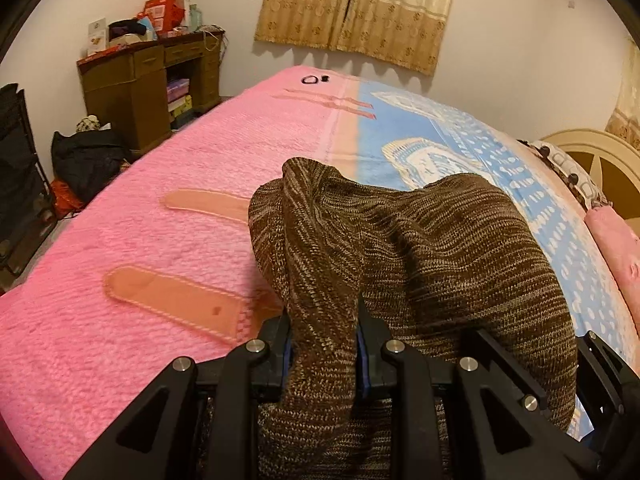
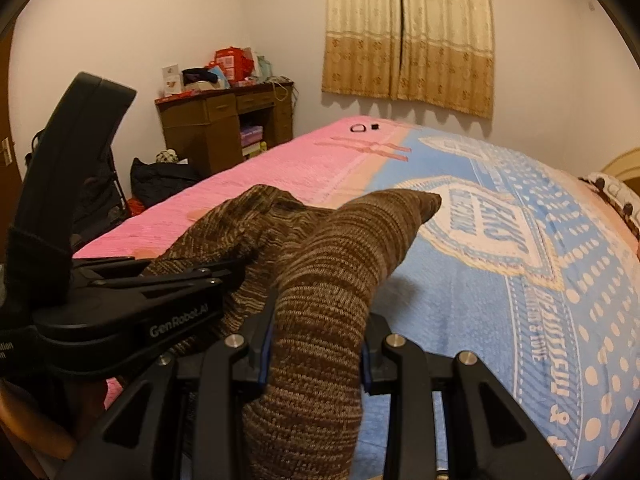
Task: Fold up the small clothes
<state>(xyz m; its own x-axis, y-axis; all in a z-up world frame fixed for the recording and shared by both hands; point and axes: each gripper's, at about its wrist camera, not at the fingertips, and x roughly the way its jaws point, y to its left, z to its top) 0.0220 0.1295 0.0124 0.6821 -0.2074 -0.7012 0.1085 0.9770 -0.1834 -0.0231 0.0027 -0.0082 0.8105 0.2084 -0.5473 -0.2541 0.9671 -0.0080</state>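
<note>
A brown marled knit garment is lifted off the bed, bunched and draped over both grippers. My left gripper is shut on a thick fold of it, the cloth squeezed between the blue pads. In the right wrist view the same garment rises in a ridge between the fingers of my right gripper, which is shut on it. The left gripper's black body shows close at that view's left, its tips buried in the knit. The garment's lower part hangs out of sight under both tools.
The bed carries a pink and blue blanket that fills most of both views. A black hair tie lies at its far end. A cluttered brown desk and a black bag stand left; headboard and pillows right.
</note>
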